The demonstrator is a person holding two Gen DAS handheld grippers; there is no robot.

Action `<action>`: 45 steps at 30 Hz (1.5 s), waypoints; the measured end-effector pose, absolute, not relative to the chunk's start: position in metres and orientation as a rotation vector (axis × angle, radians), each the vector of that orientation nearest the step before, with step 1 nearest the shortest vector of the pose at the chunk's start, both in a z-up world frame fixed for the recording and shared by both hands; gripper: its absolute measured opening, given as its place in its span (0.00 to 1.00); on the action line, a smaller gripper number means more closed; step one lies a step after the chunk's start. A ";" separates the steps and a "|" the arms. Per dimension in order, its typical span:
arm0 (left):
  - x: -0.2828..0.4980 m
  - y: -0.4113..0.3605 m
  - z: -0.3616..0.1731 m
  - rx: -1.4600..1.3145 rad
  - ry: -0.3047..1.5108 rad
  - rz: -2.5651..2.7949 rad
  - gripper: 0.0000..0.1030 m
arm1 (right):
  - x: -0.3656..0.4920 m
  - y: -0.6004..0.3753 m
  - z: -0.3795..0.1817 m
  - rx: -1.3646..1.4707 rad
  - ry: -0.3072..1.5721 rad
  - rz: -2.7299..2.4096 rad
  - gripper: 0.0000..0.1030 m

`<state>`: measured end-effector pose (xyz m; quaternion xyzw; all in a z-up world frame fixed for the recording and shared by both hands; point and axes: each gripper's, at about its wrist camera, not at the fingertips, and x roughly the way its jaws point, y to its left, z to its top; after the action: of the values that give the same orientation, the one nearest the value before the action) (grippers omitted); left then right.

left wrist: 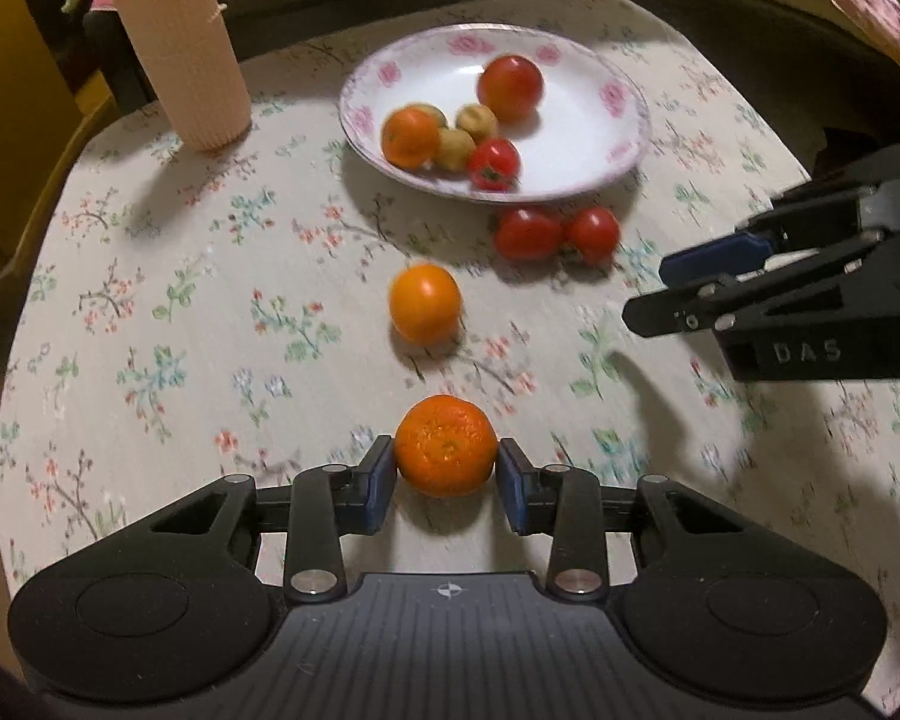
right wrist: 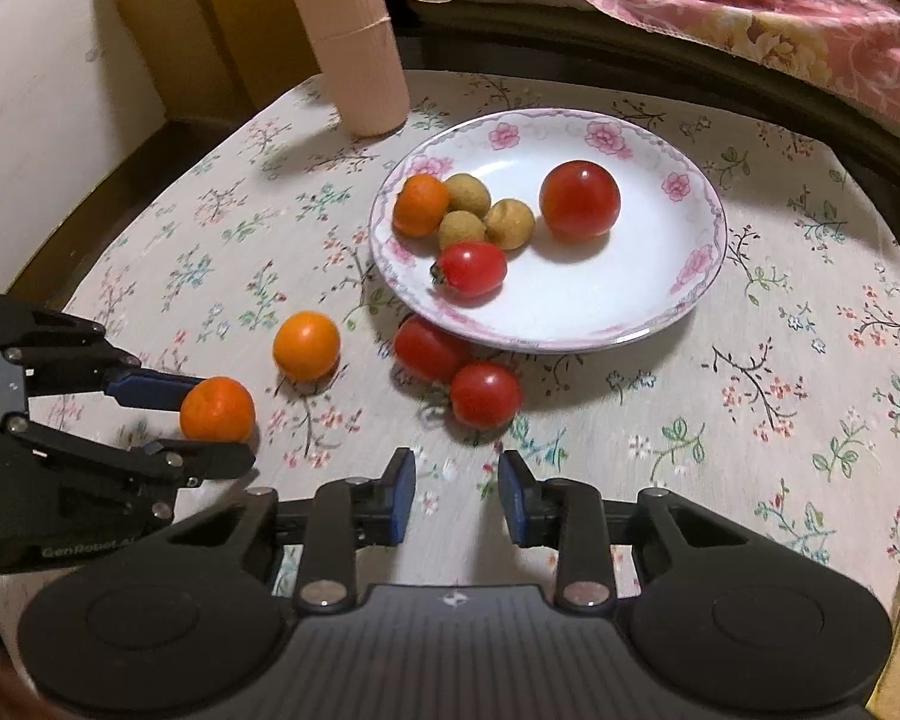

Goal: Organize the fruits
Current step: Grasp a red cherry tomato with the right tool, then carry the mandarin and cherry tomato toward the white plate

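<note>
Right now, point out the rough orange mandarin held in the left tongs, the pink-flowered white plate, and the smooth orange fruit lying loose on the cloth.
rough orange mandarin (left wrist: 446,444), left wrist view, its top.
pink-flowered white plate (right wrist: 630,306), right wrist view, bare inner surface.
smooth orange fruit (right wrist: 306,345), right wrist view, its middle.

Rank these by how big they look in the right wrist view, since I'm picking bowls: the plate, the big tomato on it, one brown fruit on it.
1. Plate, clearly largest.
2. Big tomato.
3. Brown fruit, smallest.
All sit at similar distance, so the order holds.
</note>
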<state>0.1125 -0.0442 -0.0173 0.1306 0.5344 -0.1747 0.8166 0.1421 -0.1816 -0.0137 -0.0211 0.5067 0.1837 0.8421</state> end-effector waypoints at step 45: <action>0.119 -0.055 -0.014 0.276 1.101 -0.415 0.43 | 0.142 -0.190 -0.014 -0.052 1.041 0.394 0.28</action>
<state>0.1189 -0.0548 -0.0136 0.1300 0.5177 -0.1952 0.8228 0.1423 -0.1899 -0.0145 -0.0248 0.4941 0.1867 0.8487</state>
